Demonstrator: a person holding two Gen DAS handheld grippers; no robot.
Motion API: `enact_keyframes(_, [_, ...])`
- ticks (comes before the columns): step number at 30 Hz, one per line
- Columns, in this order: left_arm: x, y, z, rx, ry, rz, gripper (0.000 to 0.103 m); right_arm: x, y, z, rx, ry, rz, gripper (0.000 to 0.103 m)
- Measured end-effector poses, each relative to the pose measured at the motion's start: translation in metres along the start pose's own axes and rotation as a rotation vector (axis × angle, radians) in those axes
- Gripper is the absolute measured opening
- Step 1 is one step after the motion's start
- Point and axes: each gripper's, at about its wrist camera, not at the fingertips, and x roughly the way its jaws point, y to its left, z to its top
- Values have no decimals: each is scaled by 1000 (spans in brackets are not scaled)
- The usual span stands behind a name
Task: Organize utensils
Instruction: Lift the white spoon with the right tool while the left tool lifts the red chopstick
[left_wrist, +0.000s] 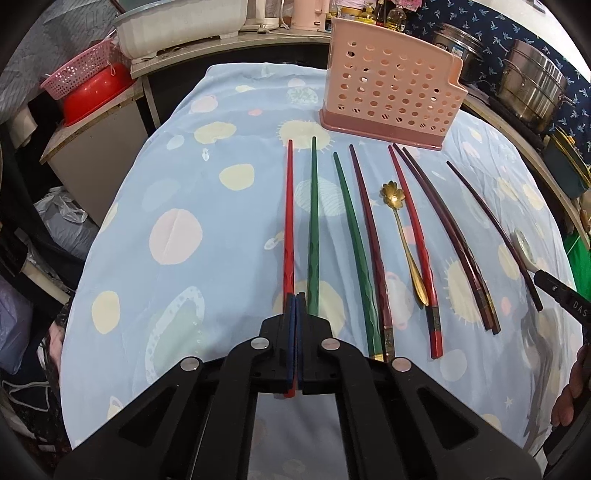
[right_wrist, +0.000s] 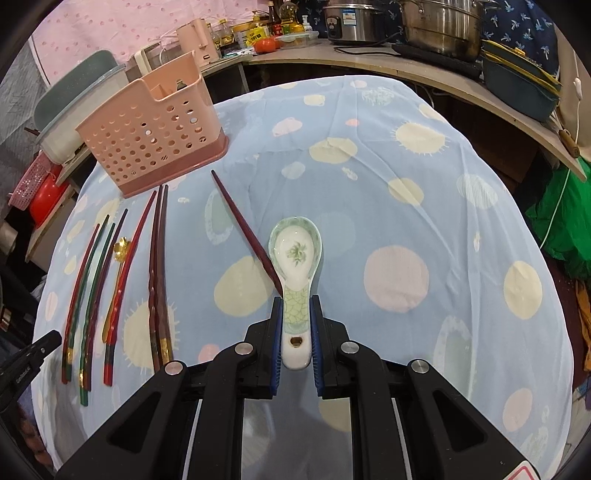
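Note:
My left gripper (left_wrist: 296, 295) is shut on the thick end of a red chopstick (left_wrist: 289, 206), which points away toward the pink perforated utensil holder (left_wrist: 391, 92). To its right on the cloth lie two green chopsticks (left_wrist: 314, 221), several maroon and red ones, and a gold flower-headed spoon (left_wrist: 400, 236). In the right wrist view my right gripper (right_wrist: 295, 299) is shut on the handle of a white and green ceramic spoon (right_wrist: 295, 251), bowl facing up and pointing away. A single dark chopstick (right_wrist: 243, 232) lies just left of the spoon. The holder (right_wrist: 155, 129) stands at the back left.
A light blue cloth with pastel spots (left_wrist: 184, 184) covers the table. Steel pots (left_wrist: 532, 88) stand on the counter to the right. A red bowl with a pink basket (left_wrist: 92, 92) sits to the left, and bottles and a white tub stand behind.

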Motion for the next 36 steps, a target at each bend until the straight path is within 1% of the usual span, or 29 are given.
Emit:
enact_keyframes(9, [-6,6,0,-26,-2,-27,0,-17,5,-1,-3,-31,17,13])
enact_keyframes(13, [-1,10,-2,-47,27,-49,1,-22,8,1,-12,-43,19,13])
enact_keyframes(15, [3,11,-5,-58,34,-45,2,-21,8,1,-10,-41,20,13])
enact_keyframes(19, [7,12,-5,-57,12,-31,4,-21,10,0,-13,-36,22,13])
enact_keyframes(22, [4,15,-3,-79,16,-55,4,-20,11,-1,-15,-34,26,13])
enact_keyframes(23, [2,14,-2,-72,9,-60,4,-21,12,-1,-15,-34,27,13])
enact_keyframes(25, [-1,10,0,-46,-4,-50,10,-21,12,-1,-16,-34,27,13])
enact_keyframes(26, [2,9,0,-42,1,-49,10,-21,11,0,-16,-35,27,13])
enact_keyframes(28, [8,9,-2,-48,19,-49,10,-21,11,0,-14,-35,28,13])
enact_keyframes(32, [11,11,-4,-52,16,-37,10,-21,11,0,-15,-34,28,13])
enact_keyframes(34, [15,15,-5,-68,38,-56,7,-21,11,0,-16,-36,28,13])
enact_keyframes(36, [14,16,-6,-67,29,-61,7,-22,11,0,-15,-37,32,13])
